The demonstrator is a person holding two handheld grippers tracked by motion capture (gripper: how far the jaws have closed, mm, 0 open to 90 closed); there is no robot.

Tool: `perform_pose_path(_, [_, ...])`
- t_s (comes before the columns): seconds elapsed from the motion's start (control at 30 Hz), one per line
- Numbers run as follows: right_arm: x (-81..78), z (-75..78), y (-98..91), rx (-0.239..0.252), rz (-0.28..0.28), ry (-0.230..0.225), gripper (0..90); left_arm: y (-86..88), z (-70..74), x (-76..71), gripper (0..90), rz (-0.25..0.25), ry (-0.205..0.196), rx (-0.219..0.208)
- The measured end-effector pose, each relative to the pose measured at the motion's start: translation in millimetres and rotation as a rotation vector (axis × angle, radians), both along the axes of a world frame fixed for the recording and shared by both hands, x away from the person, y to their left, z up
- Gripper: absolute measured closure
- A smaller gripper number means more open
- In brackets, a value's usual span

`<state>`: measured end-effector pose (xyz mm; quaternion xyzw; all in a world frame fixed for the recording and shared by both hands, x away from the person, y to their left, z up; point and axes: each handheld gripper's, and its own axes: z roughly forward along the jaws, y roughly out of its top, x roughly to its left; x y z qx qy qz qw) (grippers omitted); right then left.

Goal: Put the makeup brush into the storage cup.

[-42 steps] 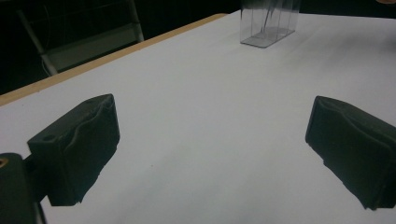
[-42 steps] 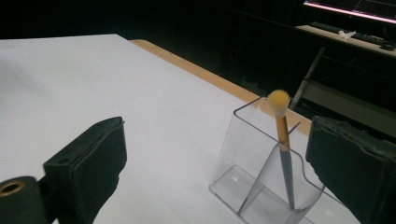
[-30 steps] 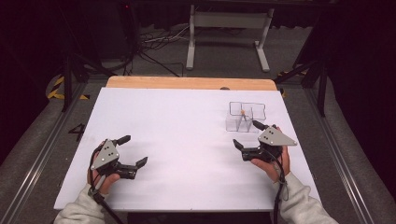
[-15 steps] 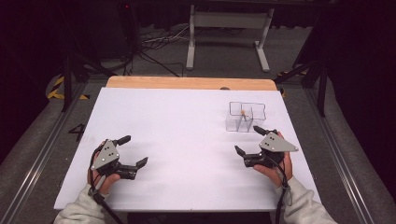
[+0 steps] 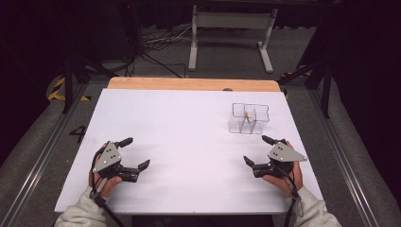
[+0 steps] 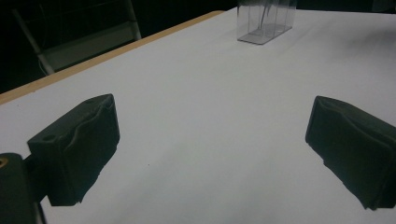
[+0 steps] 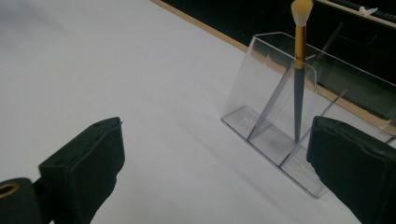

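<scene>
- Since a second ago, the right gripper (image 5: 264, 152) has drawn back toward the table's near edge, away from the clear organizer (image 5: 249, 119); the left gripper (image 5: 134, 152) has not moved.
- Both grippers rest on the white table (image 5: 189, 132) with jaws wide, holding nothing.
- A makeup brush (image 7: 299, 70) stands upright in the organizer's middle compartment, at about 11 o'clock from the right gripper.
- Judging by this, the brush looks placed; any next move means reaching back toward 11 o'clock.
</scene>
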<state>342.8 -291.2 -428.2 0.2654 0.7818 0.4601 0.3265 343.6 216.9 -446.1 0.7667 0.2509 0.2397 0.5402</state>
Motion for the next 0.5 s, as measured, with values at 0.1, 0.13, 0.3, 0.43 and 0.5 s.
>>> perform_pose_path(0.1, [-2.1,-2.1,-2.6,-0.005,-0.006,0.004,4.7,-0.3,0.0,-0.2,3.8,-0.002,0.000,0.002])
perform_pose_path(0.13, [-3.0,-3.2,-3.6,-0.007,-0.008,0.009,4.7,-0.5,0.1,-0.3,3.8,-0.005,-0.001,0.004])
perform_pose_path(0.3, [-8.0,-6.4,-10.2,-0.005,-0.024,0.008,4.6,-1.4,0.1,-0.8,3.7,-0.008,-0.001,0.006])
perform_pose_path(0.43, [-11.3,-9.8,-14.5,-0.016,-0.038,-0.010,4.6,-1.5,0.1,-0.4,3.7,-0.007,-0.001,0.008])
perform_pose_path(0.5, [-11.0,-10.1,-15.8,-0.013,-0.038,-0.007,4.6,-1.6,0.2,-0.2,3.7,-0.009,-0.003,0.012])
